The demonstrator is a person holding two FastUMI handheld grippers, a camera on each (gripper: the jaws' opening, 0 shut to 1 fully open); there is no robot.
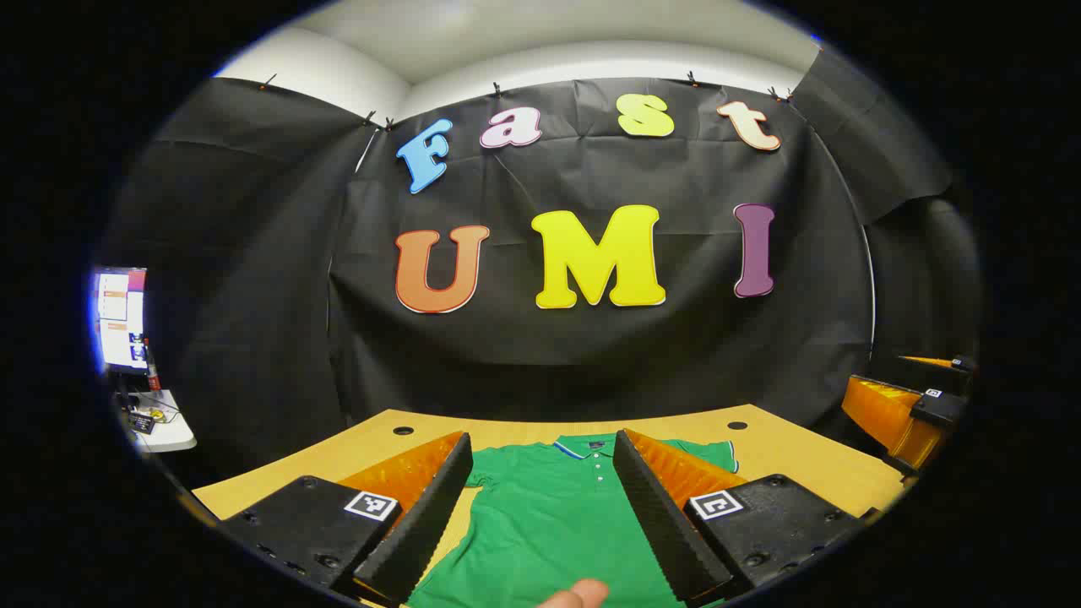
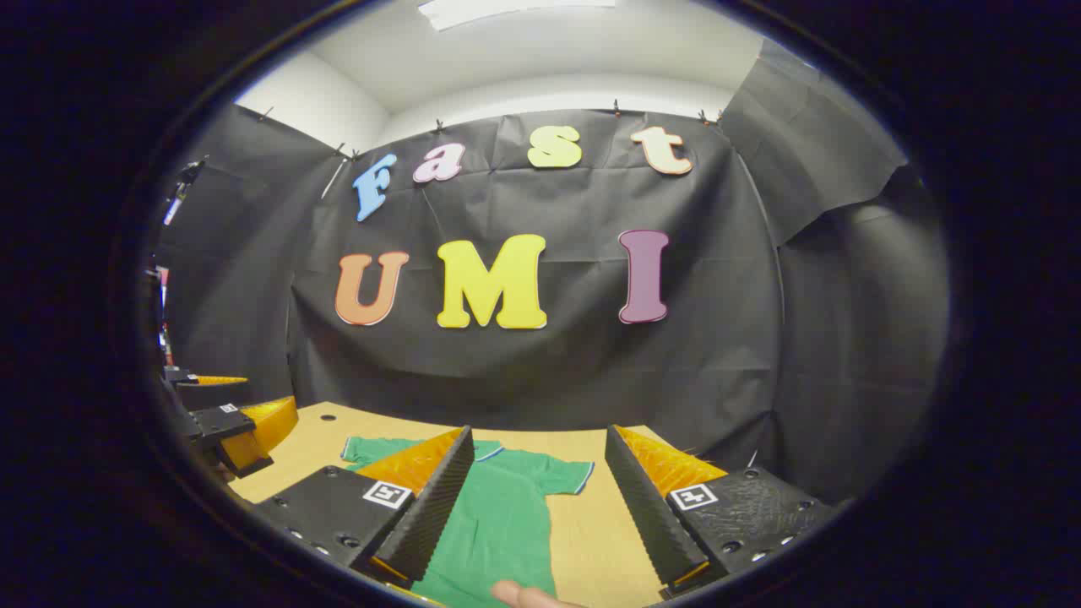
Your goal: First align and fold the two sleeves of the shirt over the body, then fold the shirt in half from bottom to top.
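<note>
Green shirt [image 1: 549, 515] flat on table [image 1: 794, 452], collar at 12 o'clock. Left gripper [image 1: 540, 507] jaws spread wide, empty, fingers hiding both shoulders; hem cut off. Right gripper [image 2: 532, 507] likewise agape over right sleeve [image 2: 562, 475], holding nothing.

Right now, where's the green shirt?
The green shirt lies flat on the wooden table, collar toward the black cloth wall; in the left gripper view it sits between the open fingers.

Bare table [image 2: 591, 540] right of the shirt [image 2: 498, 515], booth wall [image 2: 524, 371] closing the far edge
</note>
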